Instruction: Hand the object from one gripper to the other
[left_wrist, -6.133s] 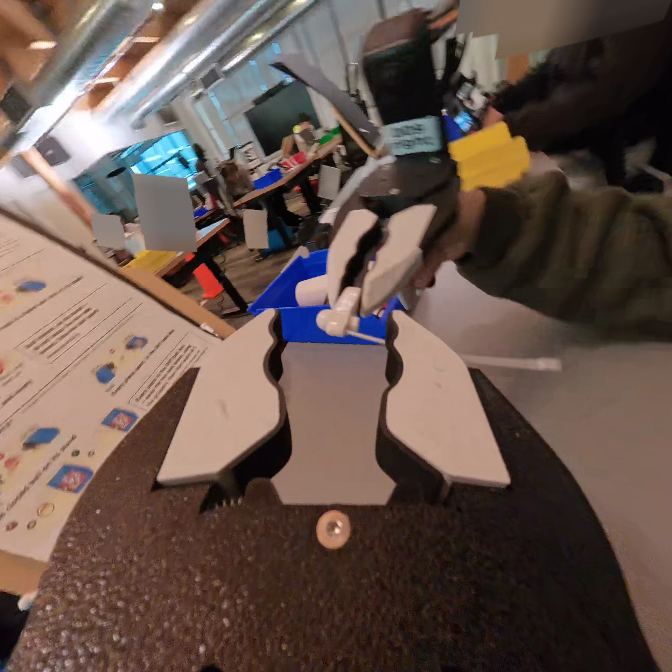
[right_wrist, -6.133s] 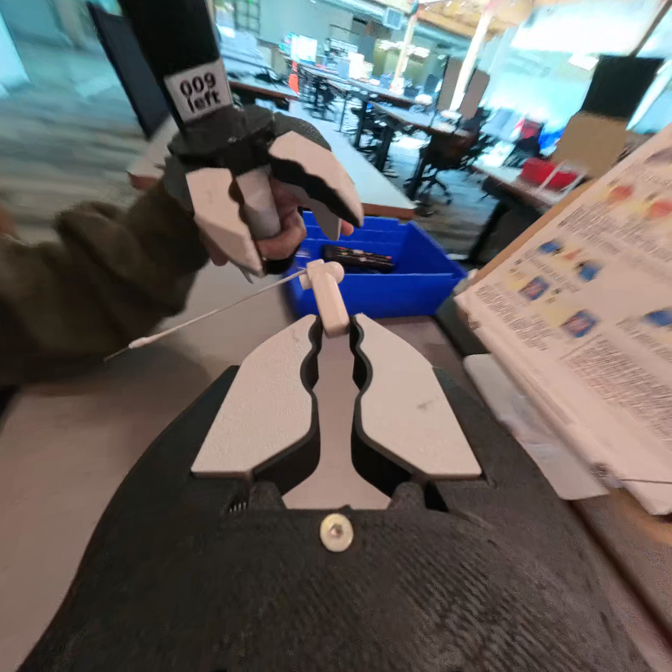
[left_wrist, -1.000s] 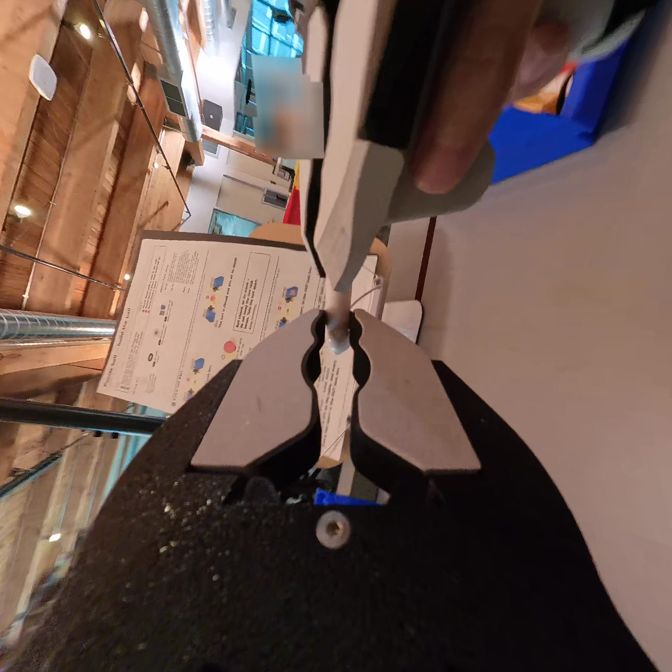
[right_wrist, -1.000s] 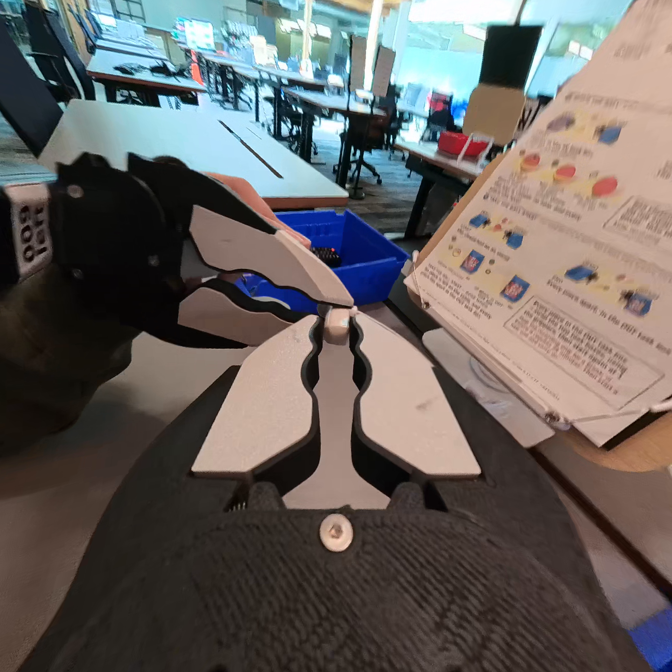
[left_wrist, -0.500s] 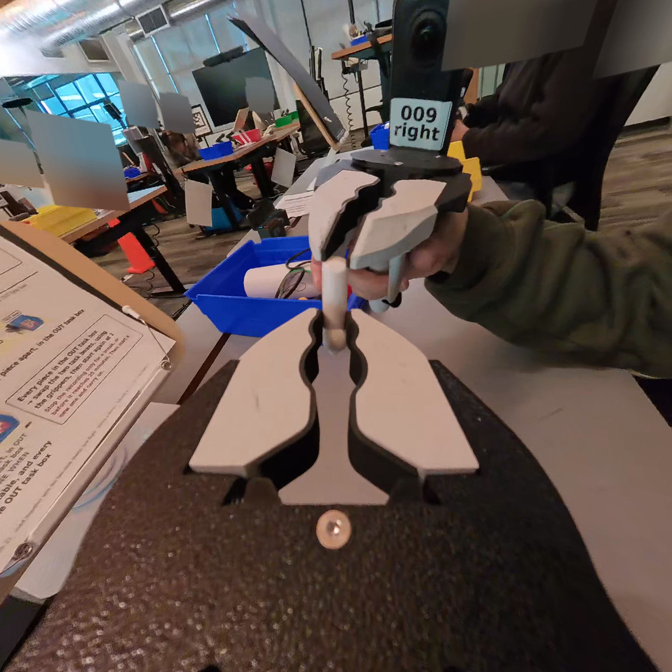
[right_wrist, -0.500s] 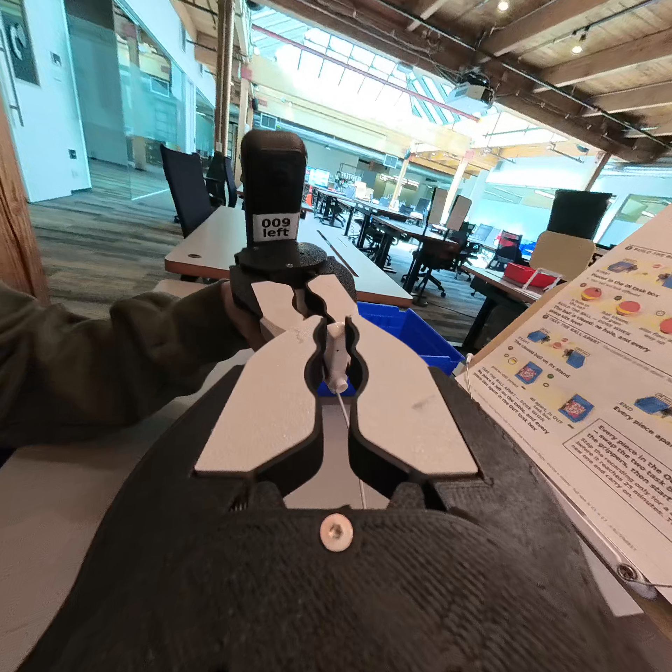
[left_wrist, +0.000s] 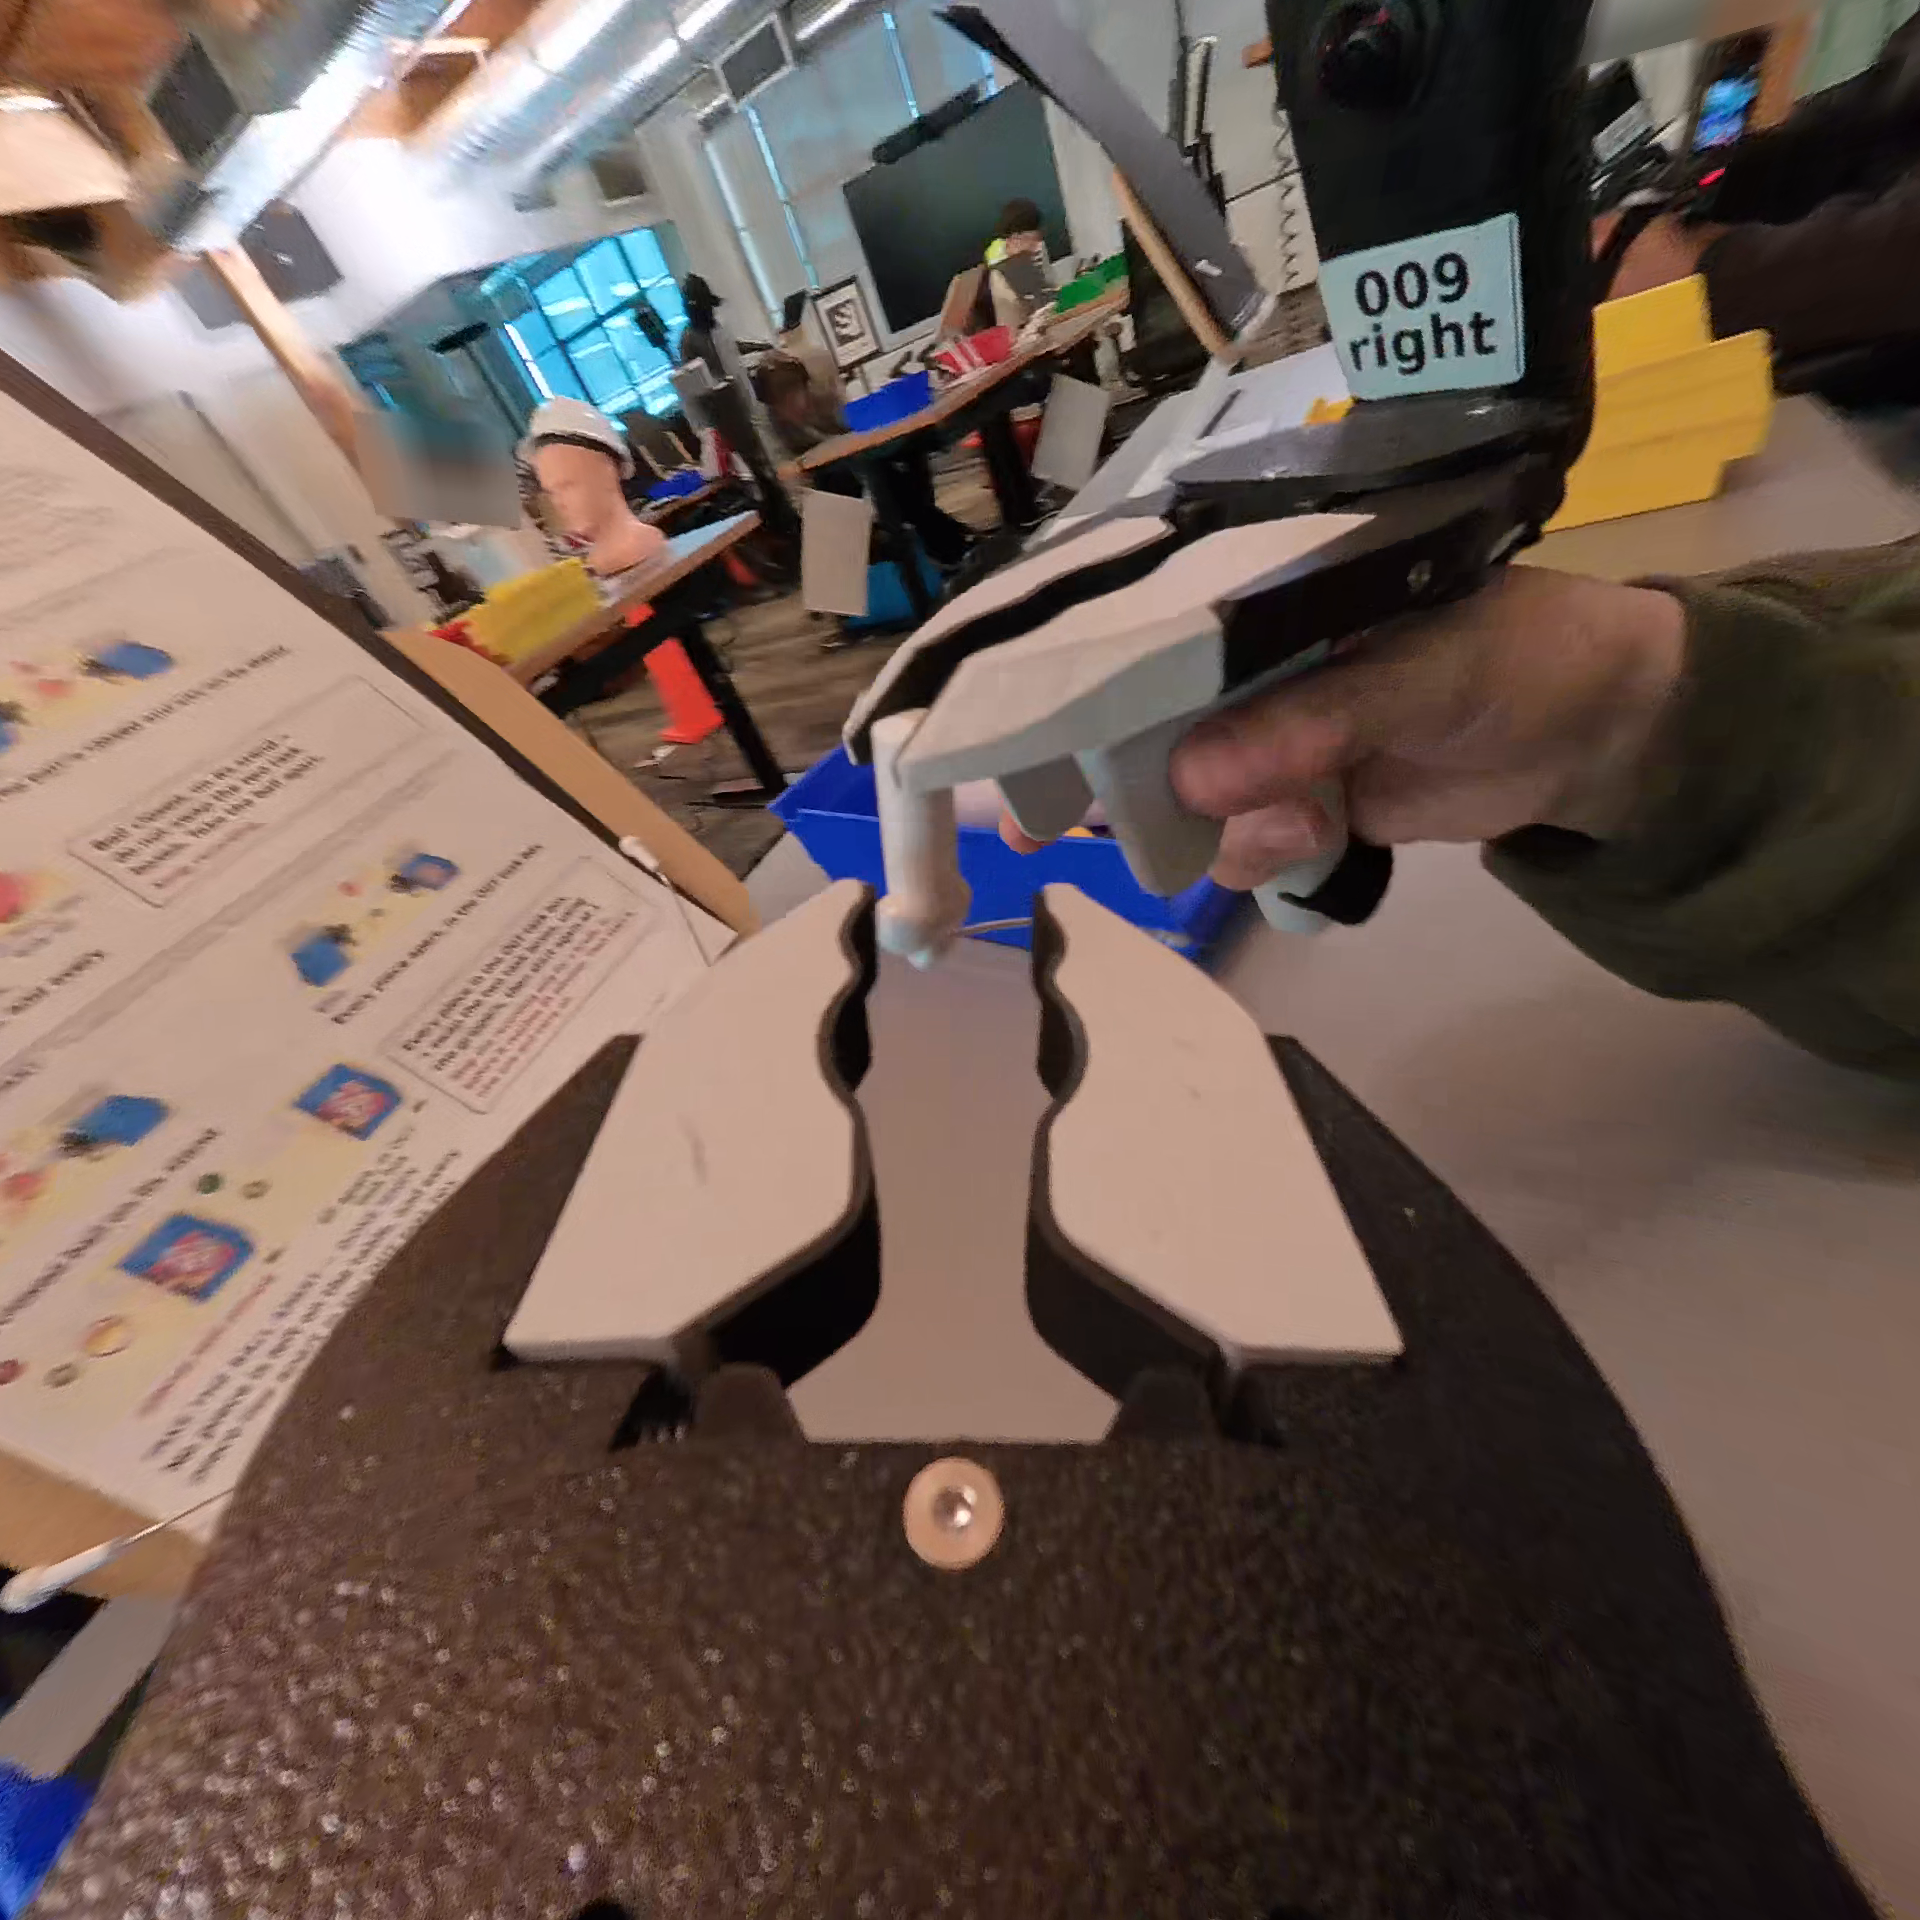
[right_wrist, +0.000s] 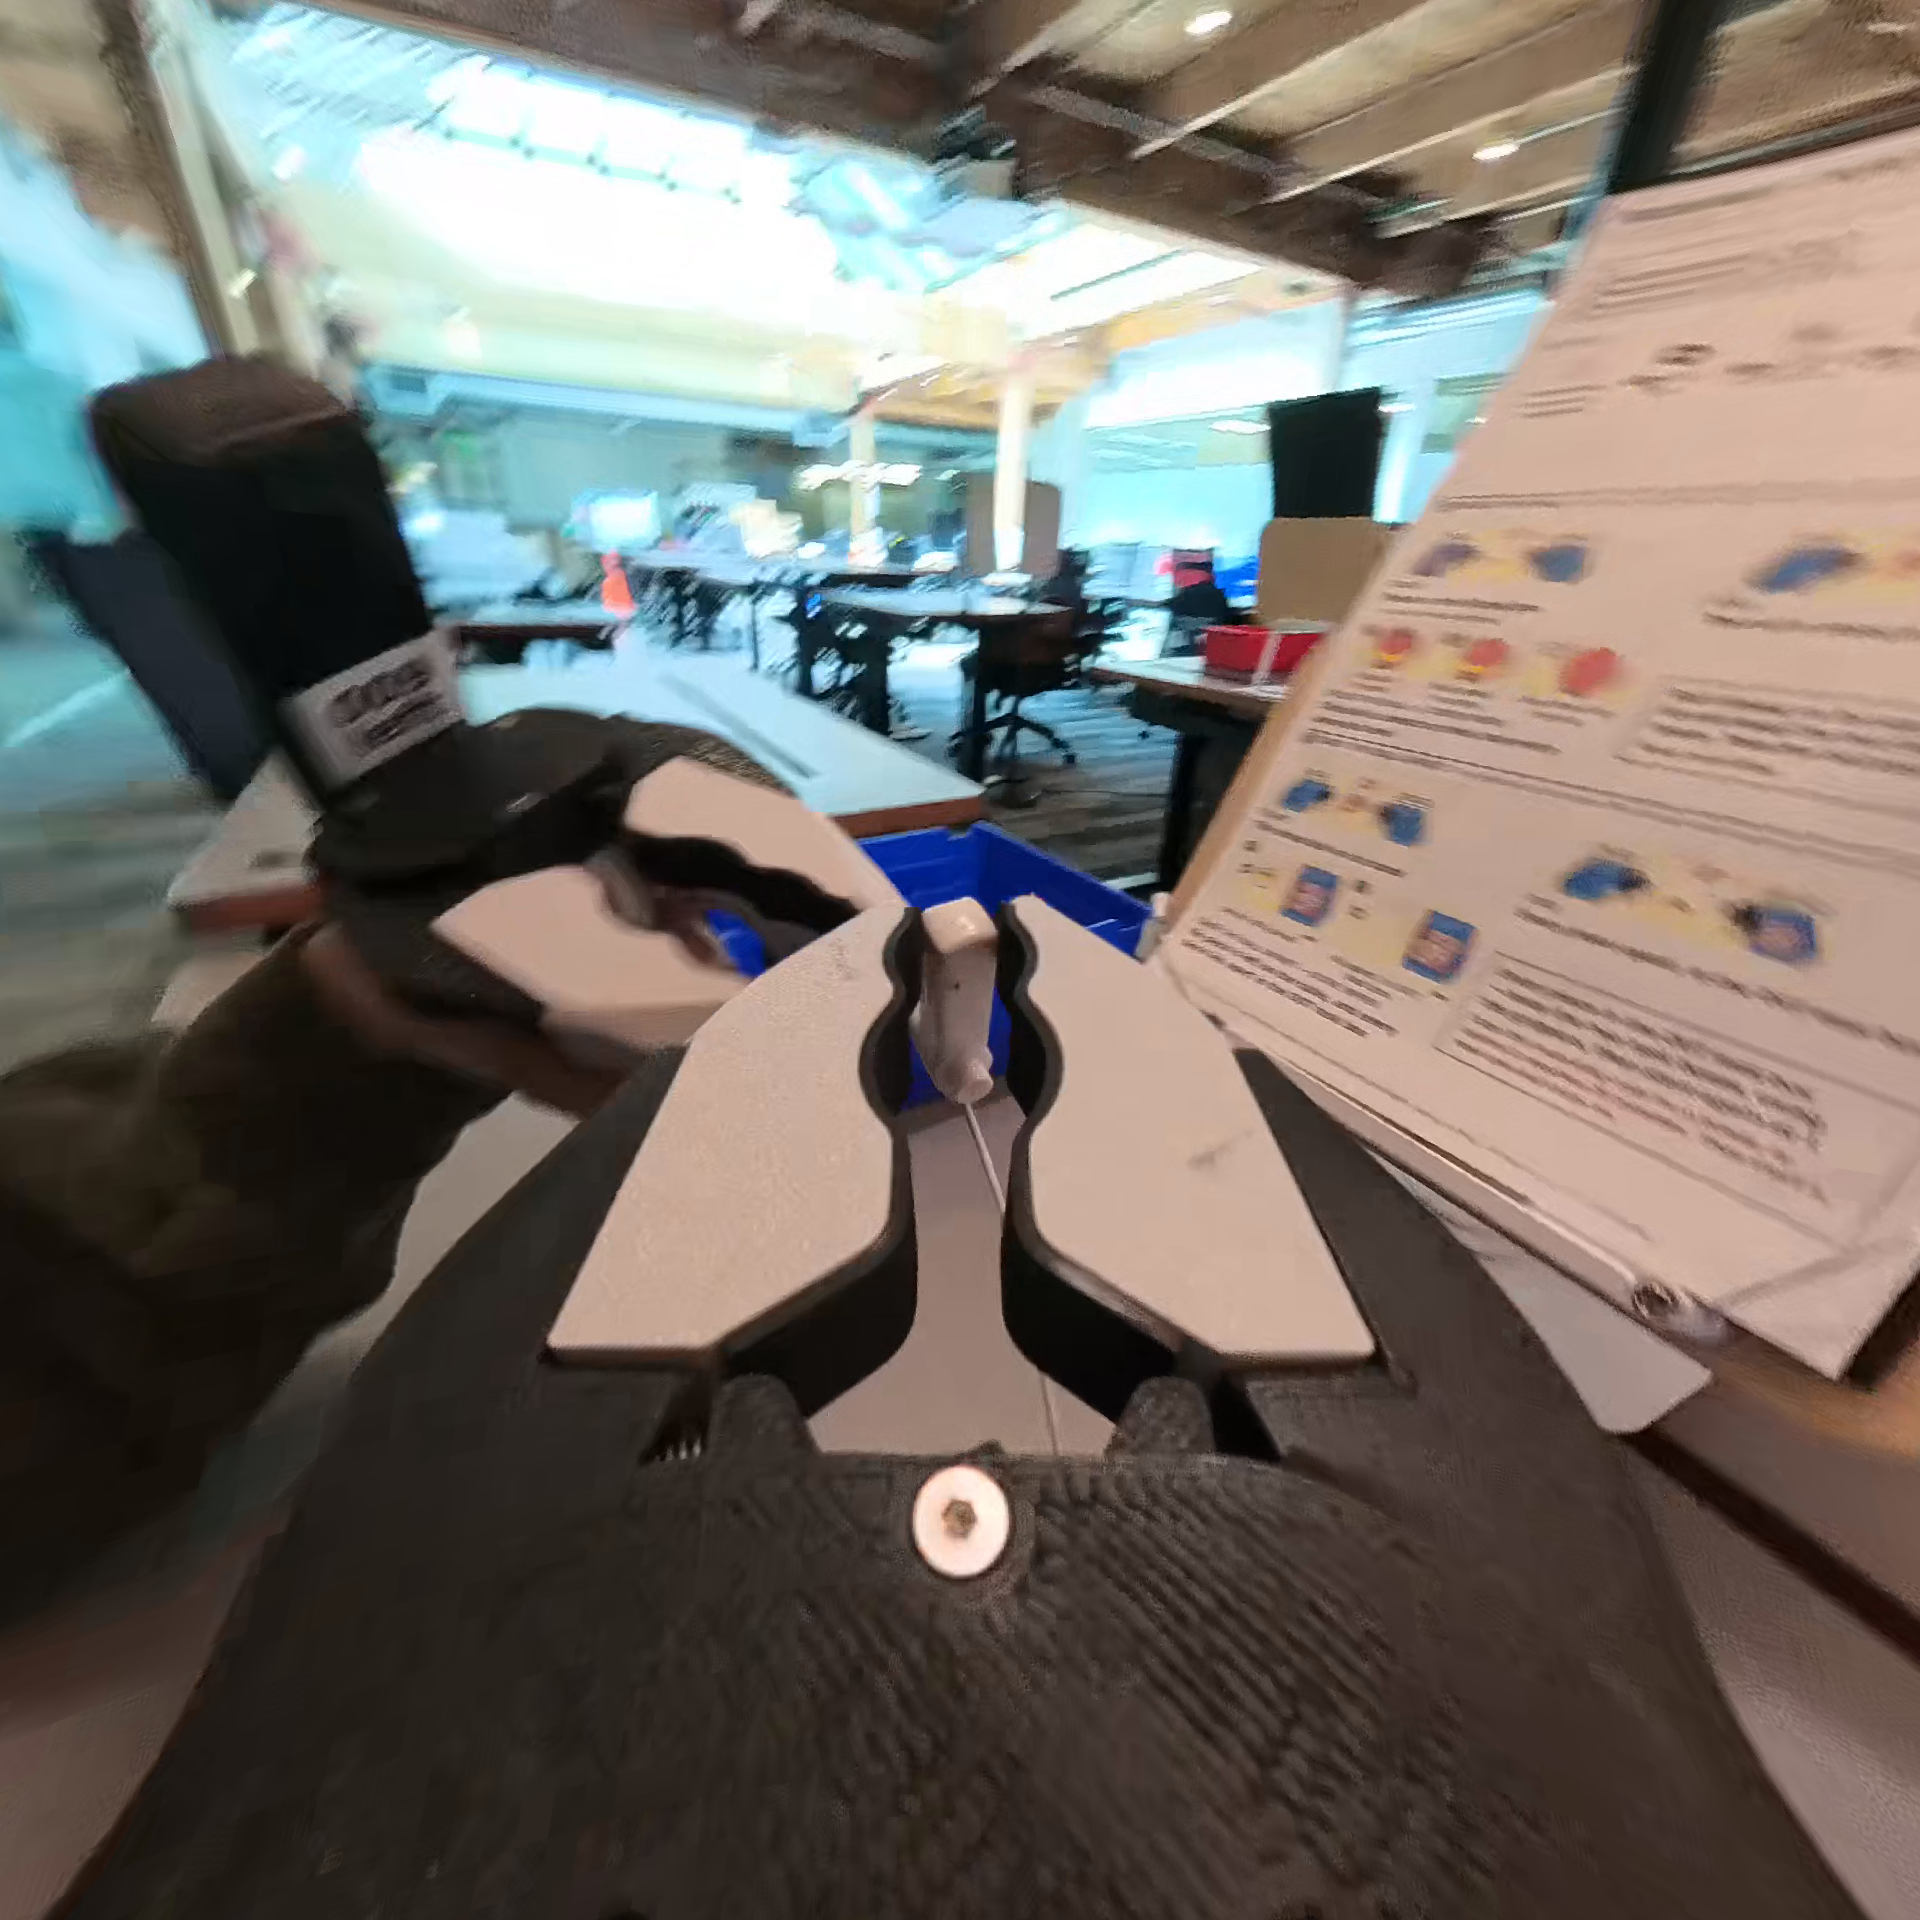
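The object is a small white stick (left_wrist: 912, 831) with a thin wire at its lower end. My right gripper (right_wrist: 958, 920) is shut on the stick (right_wrist: 954, 997) and holds it upright in the air above the grey table. In the left wrist view the right gripper (left_wrist: 888, 743) pinches the stick's top. My left gripper (left_wrist: 951, 914) is open and empty. The stick's lower end hangs just at its left fingertip, between the jaws. In the right wrist view the left gripper (right_wrist: 800, 940) shows at the left with its jaws apart.
A blue bin (left_wrist: 997, 883) sits on the grey table (left_wrist: 1558, 1195) behind both grippers. An instruction sheet on a tilted board (left_wrist: 260, 935) stands close beside them and also shows in the right wrist view (right_wrist: 1610, 831). Yellow bins (left_wrist: 1662, 416) stand farther back. Only a small space, under 4 cm, lies between the two pairs of fingers.
Both grippers were shut on the stick. My left gripper has opened and let go. The stick stays in the right gripper, which has tilted and drawn slightly away.
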